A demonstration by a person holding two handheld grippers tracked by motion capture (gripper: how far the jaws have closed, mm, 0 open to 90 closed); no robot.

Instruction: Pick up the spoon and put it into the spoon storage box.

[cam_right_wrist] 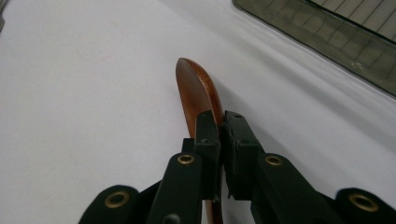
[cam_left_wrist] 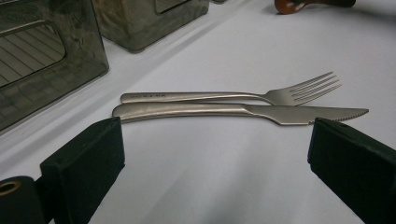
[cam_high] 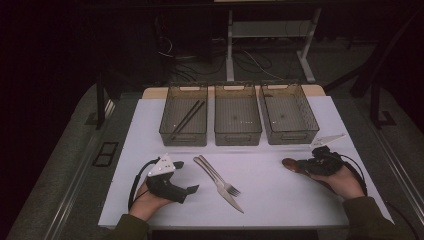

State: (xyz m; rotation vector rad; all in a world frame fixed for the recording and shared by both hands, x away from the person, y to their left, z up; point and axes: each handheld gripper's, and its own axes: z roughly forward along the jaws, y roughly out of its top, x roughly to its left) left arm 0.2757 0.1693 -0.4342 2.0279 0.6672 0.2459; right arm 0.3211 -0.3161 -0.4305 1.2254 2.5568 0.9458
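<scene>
Right tool (cam_right_wrist: 219, 128) on glossy brown spoon (cam_right_wrist: 194, 88)

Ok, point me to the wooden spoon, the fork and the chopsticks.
wooden spoon (cam_right_wrist: 196, 88): right gripper view, on its brown bowl ahead of the jaws.
fork (cam_left_wrist: 303, 91): left gripper view, on its tines.
chopsticks (cam_high: 187, 119): high view, mid-length, inside the left bin.

Wooden spoon (cam_right_wrist: 195, 88) handle hidden under right hand-held gripper (cam_right_wrist: 219, 126).
</scene>
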